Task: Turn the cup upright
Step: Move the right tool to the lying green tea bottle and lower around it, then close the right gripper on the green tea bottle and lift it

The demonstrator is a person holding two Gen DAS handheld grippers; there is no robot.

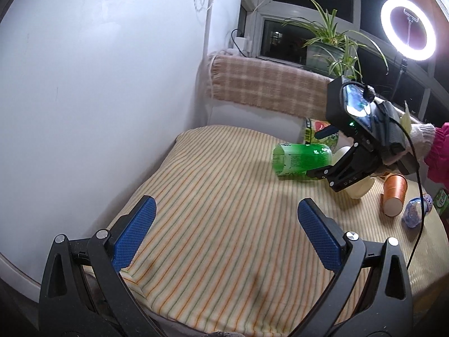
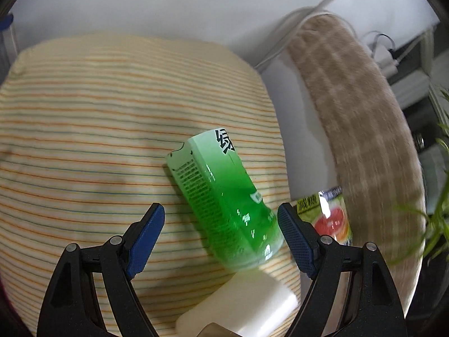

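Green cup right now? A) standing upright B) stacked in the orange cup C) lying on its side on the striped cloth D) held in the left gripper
C: the green cup lies on its side on the striped cloth, between the fingers of the open right gripper, not yet clamped.

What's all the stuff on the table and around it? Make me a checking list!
Surface: striped cloth covers the table.
Job's things: green cup lies on its side, open end toward the wall; orange cup and cream cup lie on their sides too.
Clutter: snack bag behind the green cup; small clear bottle near the orange cup.
Grippers: left gripper open, holding nothing, above the cloth; right gripper open, its fingers on either side of the green cup's closed end, not clamped.
Cables: black cable hangs from the right gripper.
Surroundings: white wall, plaid blanket, plant, ring light.
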